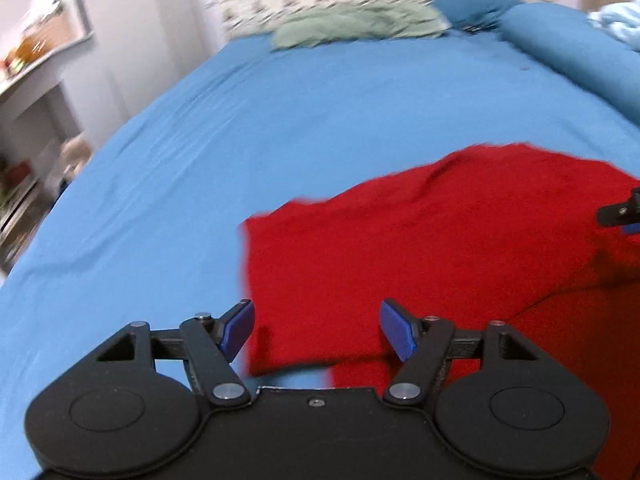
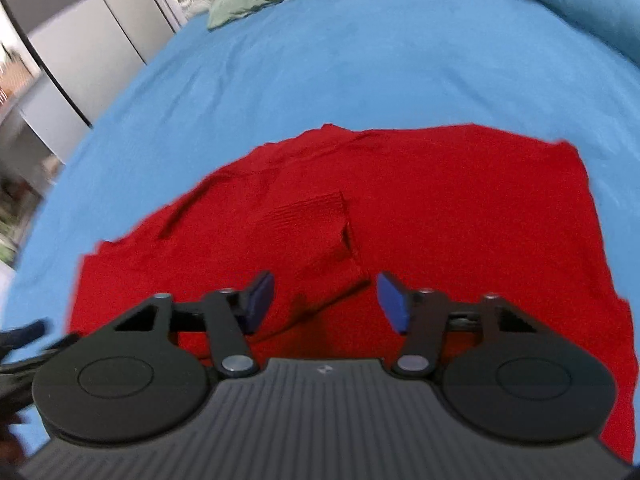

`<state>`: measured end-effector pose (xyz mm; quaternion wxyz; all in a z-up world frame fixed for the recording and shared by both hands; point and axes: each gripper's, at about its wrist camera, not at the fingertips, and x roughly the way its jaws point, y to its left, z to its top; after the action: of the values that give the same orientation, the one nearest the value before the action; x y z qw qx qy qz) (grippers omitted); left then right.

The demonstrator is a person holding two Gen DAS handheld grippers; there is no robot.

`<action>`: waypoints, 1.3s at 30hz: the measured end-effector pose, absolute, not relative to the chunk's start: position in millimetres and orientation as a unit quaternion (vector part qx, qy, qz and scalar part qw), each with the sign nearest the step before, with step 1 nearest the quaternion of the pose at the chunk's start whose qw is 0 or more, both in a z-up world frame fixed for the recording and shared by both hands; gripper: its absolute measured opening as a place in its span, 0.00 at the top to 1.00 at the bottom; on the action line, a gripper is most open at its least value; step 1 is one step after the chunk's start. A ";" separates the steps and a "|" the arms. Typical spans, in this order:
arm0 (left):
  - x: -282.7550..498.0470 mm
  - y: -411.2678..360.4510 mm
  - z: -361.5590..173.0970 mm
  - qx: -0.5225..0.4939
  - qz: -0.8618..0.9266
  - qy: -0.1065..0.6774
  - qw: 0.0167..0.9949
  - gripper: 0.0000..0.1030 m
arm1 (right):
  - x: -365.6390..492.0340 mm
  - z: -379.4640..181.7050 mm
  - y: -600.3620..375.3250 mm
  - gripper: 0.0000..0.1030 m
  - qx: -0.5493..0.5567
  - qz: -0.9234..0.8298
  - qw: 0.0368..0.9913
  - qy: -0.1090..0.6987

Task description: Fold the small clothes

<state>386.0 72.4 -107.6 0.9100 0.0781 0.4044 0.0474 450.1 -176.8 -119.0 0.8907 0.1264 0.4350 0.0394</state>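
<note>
Red garment (image 2: 400,208) flat on blue bedsheet (image 1: 280,120), beneath both grippers; left gripper (image 1: 316,330) and right gripper (image 2: 325,302) jaws apart, gripping nothing.

The red top (image 2: 400,200) looked like a soft matt knit, ribbed at the cuff. The blue sheet (image 1: 280,120) was smooth cloth, and both grippers' (image 1: 316,330) (image 2: 325,304) bodies were matt black plastic with shiny metal pins.
</note>
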 end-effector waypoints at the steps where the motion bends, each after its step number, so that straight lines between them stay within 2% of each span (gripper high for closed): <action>1: 384.9 82.2 -111.7 0.074 0.056 0.409 0.908 0.28 | 454.3 -123.5 -171.3 0.36 0.113 0.026 0.893 0.435; 3: 382.0 95.3 -116.3 0.060 0.064 0.416 0.905 0.28 | 460.7 -132.1 -163.3 0.49 0.103 0.007 0.892 0.441; 5: 380.8 105.3 -120.1 0.040 0.070 0.423 0.903 0.28 | 464.0 -138.6 -157.1 0.52 0.088 -0.006 0.890 0.447; 7: 383.4 108.1 -123.1 0.026 0.073 0.428 0.901 0.28 | 461.9 -138.1 -148.6 0.66 0.066 -0.013 0.896 0.438; 8: 383.4 107.9 -123.4 0.021 0.074 0.429 0.900 0.28 | 460.5 -136.4 -144.1 0.79 0.050 -0.015 0.898 0.437; 14: 379.6 100.8 -111.2 0.017 0.057 0.425 0.903 0.28 | 456.0 -80.7 -159.5 0.81 0.052 0.006 0.921 0.386; 19: 381.1 92.2 -110.0 0.028 0.026 0.423 0.905 0.28 | 437.1 -39.3 -225.3 0.81 0.035 -0.045 0.939 0.340; 26: 402.5 73.2 -140.6 0.061 0.006 0.446 0.893 0.28 | 429.0 -104.2 -293.2 0.81 0.040 -0.089 0.916 0.390; 32: 401.2 90.4 -142.2 0.018 0.057 0.443 0.895 0.29 | 414.9 -101.1 -295.1 0.81 0.071 -0.097 0.921 0.370; 35: 400.1 96.8 -141.8 -0.003 0.071 0.454 0.888 0.29 | 423.4 -122.9 -299.5 0.80 0.059 -0.089 0.905 0.412; 37: 400.9 92.4 -136.0 0.008 0.072 0.456 0.887 0.29 | 423.0 -134.5 -302.6 0.73 0.046 -0.091 0.894 0.436; 38: 399.2 88.0 -130.1 0.013 0.065 0.453 0.889 0.30 | 421.3 -135.0 -303.5 0.62 0.044 -0.090 0.895 0.435; 39: 398.3 83.9 -124.5 0.018 0.055 0.447 0.893 0.30 | 418.2 -131.5 -303.7 0.37 0.041 -0.094 0.895 0.434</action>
<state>398.3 83.9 -124.5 0.8925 0.0181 0.4473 0.0548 418.2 -303.7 -131.5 0.8950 0.0411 0.4341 -0.0941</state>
